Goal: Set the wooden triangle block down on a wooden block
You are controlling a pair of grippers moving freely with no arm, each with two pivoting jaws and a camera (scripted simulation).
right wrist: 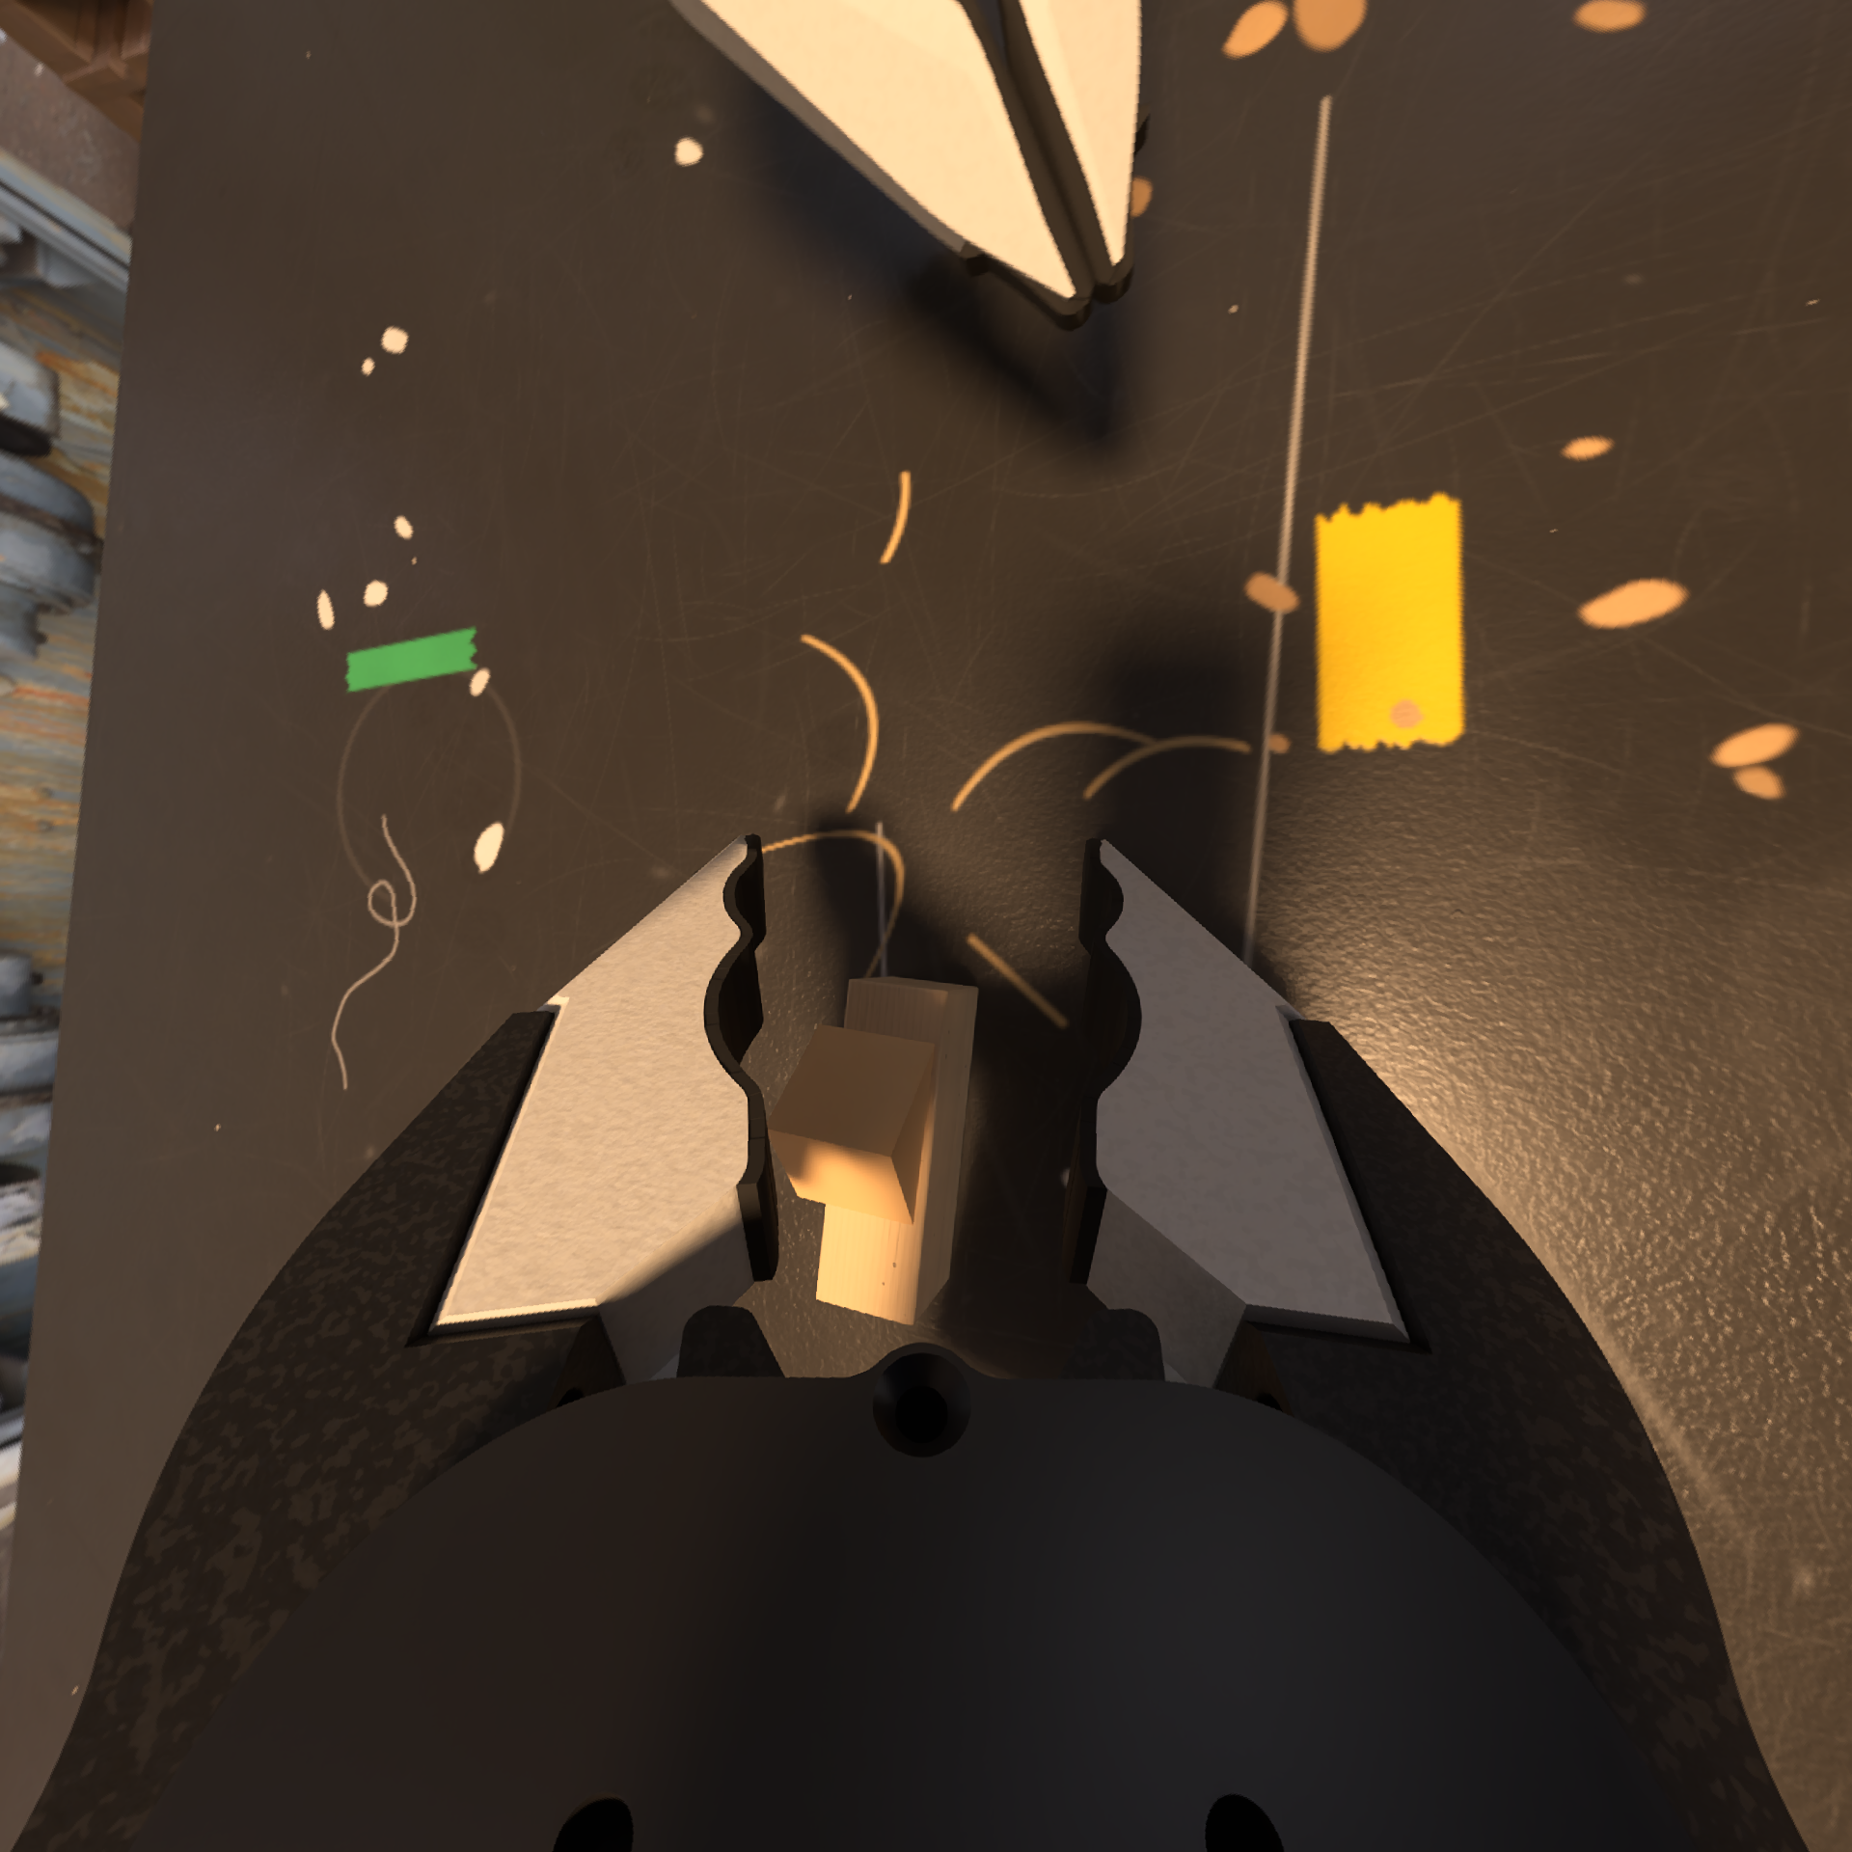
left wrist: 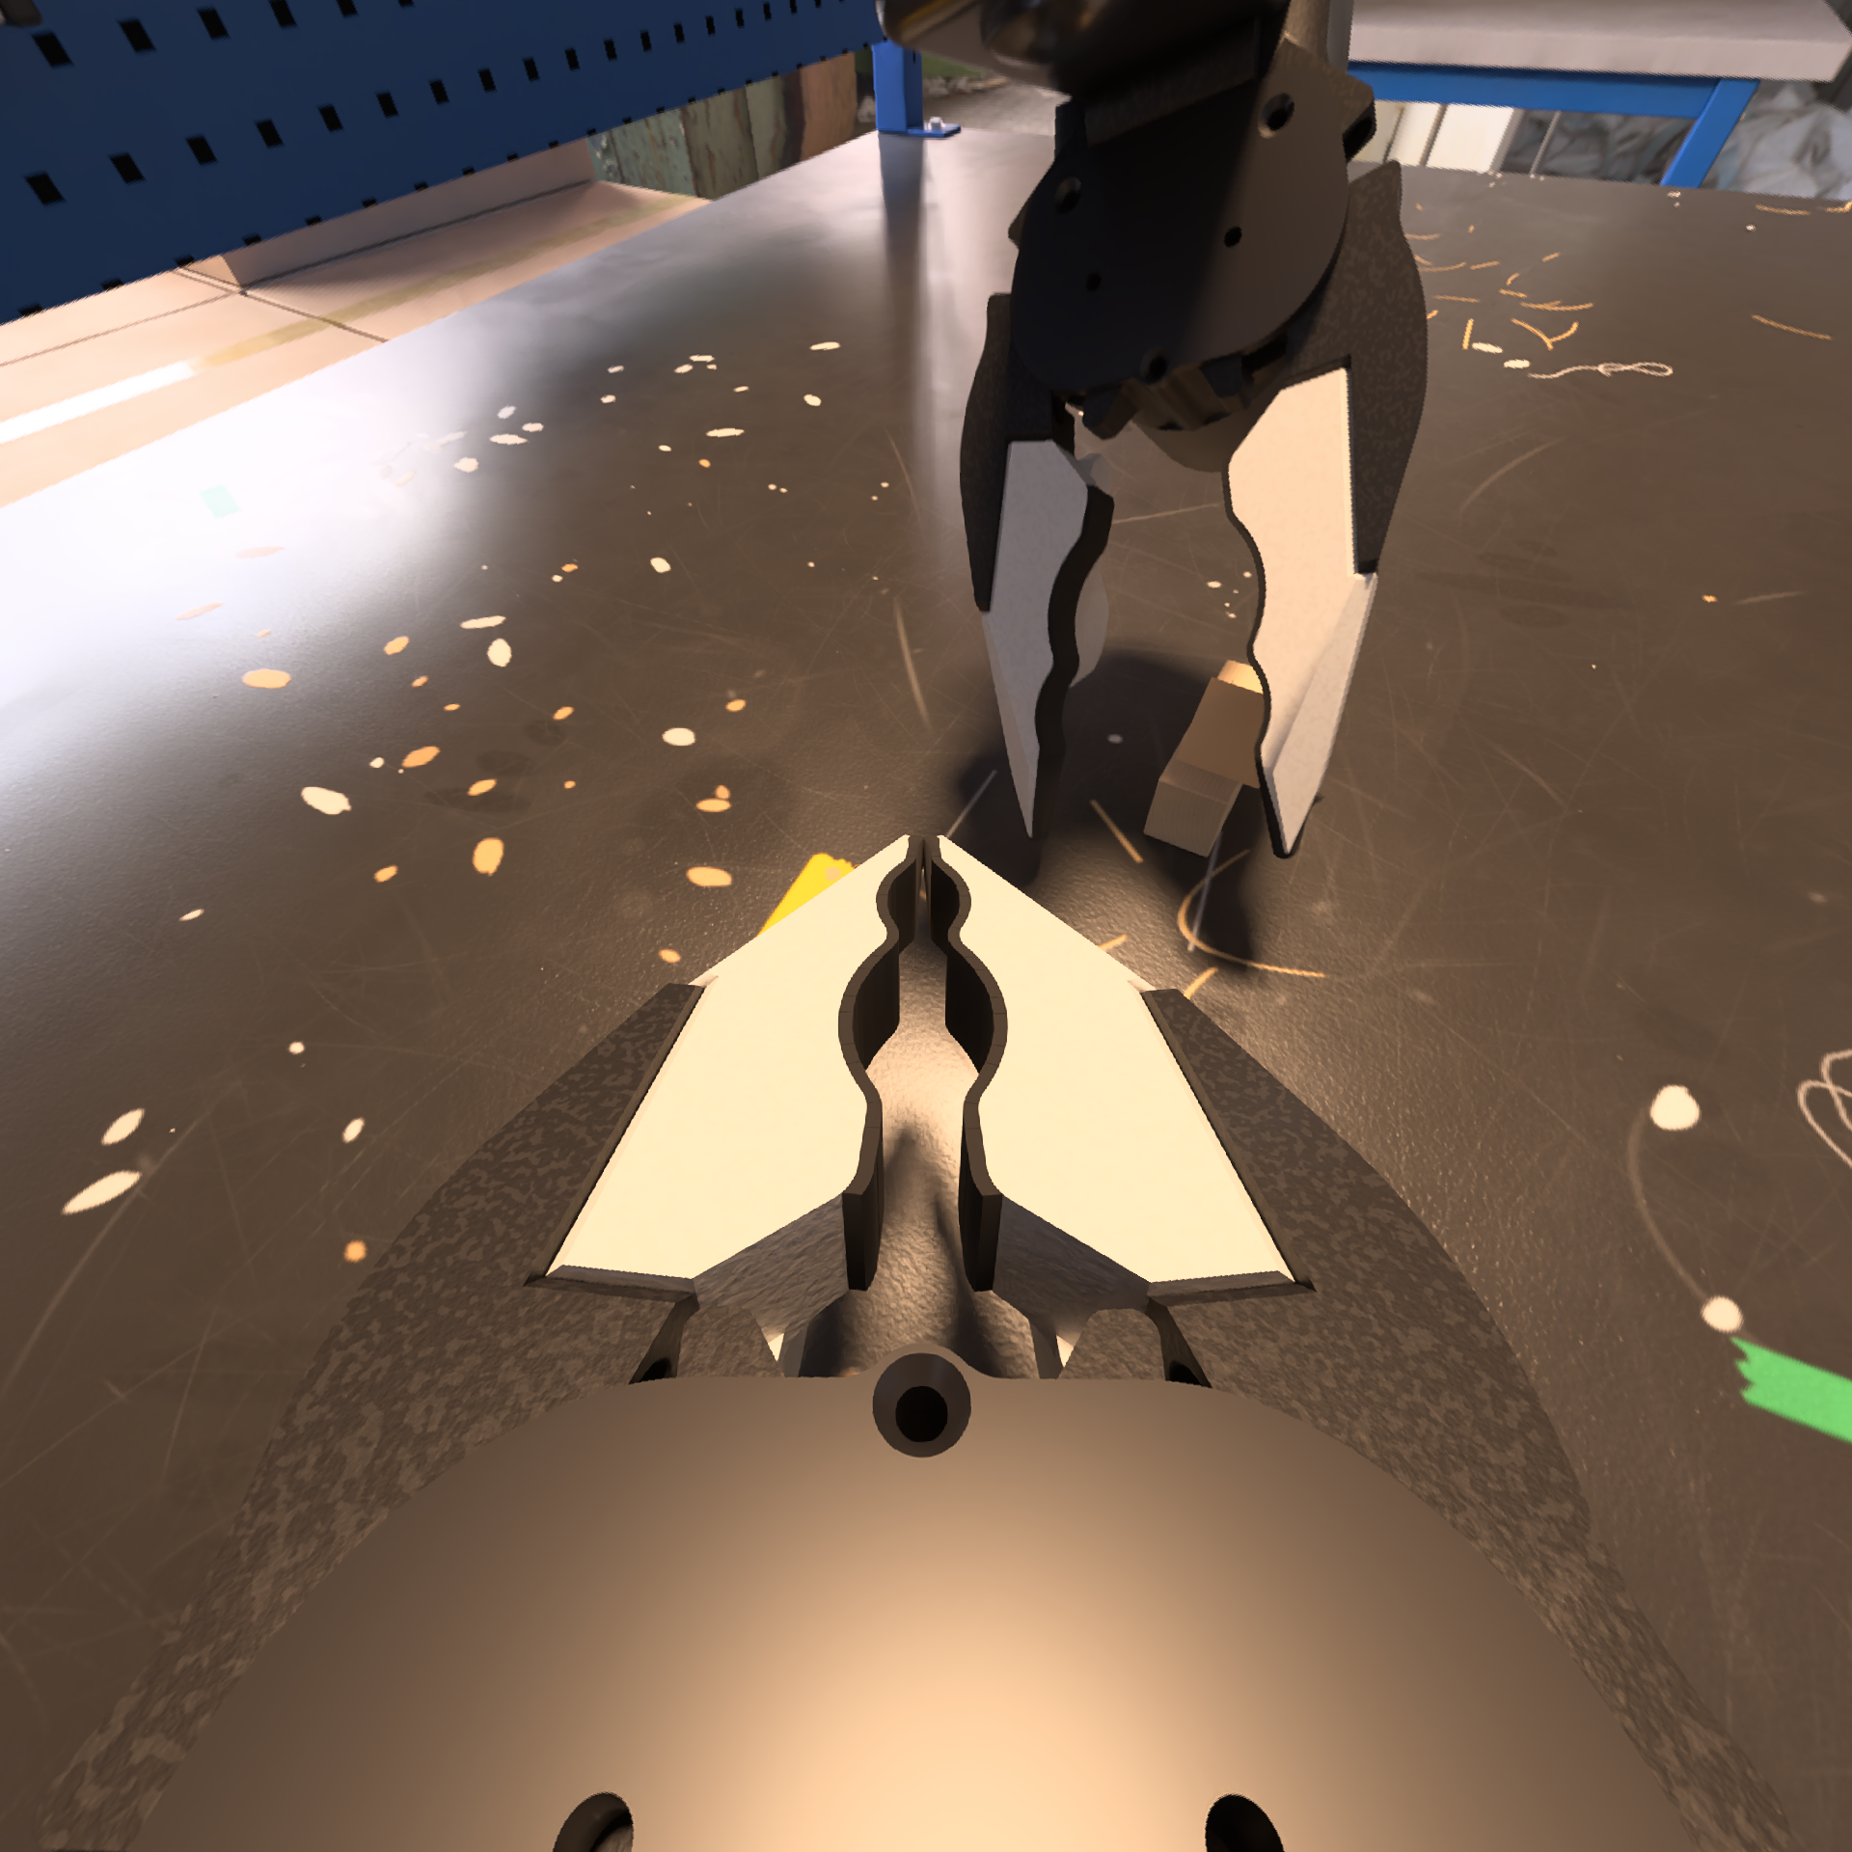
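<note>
The left gripper, jaws closed on nothing, hovers over the dark table, well short of the blocks at its one o'clock. The right gripper stands wide open, straddling the wooden triangle block, which already sits on the long wooden block. That block runs twelve-to-six between the untouching fingers, so release looks done.

Dark scratched tabletop, paint-flecked.
Lying on it below my claw: long wooden block, yellow tape patch, green tape strip. Triangle block not on the table itself.
</note>
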